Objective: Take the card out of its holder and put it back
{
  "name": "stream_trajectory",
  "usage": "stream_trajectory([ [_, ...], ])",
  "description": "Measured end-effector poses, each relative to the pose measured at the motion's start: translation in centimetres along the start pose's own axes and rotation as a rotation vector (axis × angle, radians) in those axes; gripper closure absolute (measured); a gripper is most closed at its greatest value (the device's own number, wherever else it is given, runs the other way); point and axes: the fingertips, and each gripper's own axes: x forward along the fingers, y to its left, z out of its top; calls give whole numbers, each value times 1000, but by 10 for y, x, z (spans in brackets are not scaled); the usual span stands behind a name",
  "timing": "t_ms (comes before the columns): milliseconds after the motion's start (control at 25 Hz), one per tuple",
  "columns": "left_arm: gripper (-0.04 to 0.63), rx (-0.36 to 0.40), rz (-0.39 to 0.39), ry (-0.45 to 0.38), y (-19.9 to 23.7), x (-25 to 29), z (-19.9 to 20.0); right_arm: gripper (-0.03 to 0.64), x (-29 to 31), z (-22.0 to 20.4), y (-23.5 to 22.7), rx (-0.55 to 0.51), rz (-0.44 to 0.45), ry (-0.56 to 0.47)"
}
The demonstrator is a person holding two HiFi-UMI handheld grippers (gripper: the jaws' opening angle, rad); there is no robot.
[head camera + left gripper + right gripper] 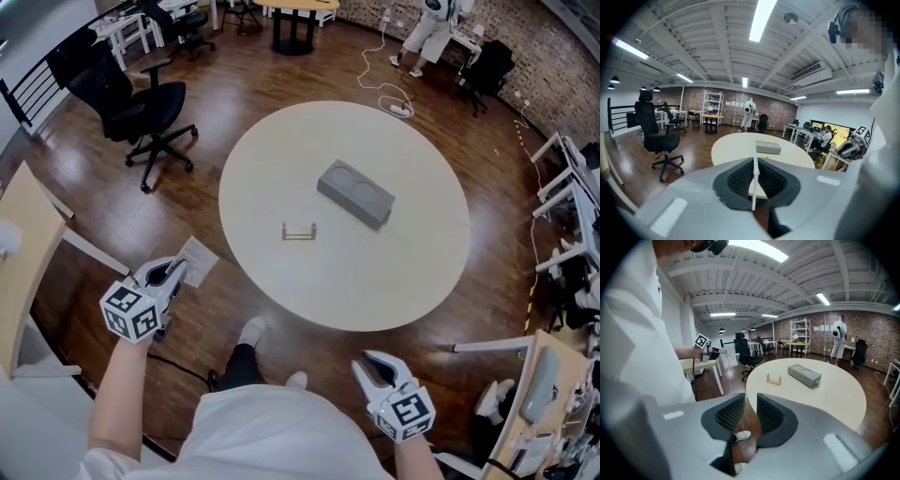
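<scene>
My left gripper (176,271) is shut on a white printed card (198,260), held off the table's left edge, over the wooden floor. In the left gripper view the card (754,177) shows edge-on, pinched between the dark pads. The small wooden card holder (299,232) stands with nothing in it on the round cream table (412,272), left of centre. My right gripper (368,368) hangs near my body below the table's near edge, open with nothing between its fingers. From the right gripper view I see the holder (774,380) and the held card (729,360).
A grey rectangular block (355,193) with two round recesses lies right of the holder. A black office chair (141,108) stands at the far left, and a light wooden desk (23,253) is close on my left. A person stands far back by desks.
</scene>
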Motion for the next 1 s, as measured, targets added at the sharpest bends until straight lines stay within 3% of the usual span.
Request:
stream_trajectory([
  [200,579,-14,31,5,-9,-24,-15,534,-2,-6,10,-19,40,4],
  [440,580,45,-27,14,-14,-9,9,534,-8,0,8,-4,9,-7],
  [720,580,158,-218,29,-19,71,56,534,-8,6,-3,71,-120,-18],
  [1000,580,271,-446,79,-38,162,77,534,-5,22,-10,163,-284,-27],
])
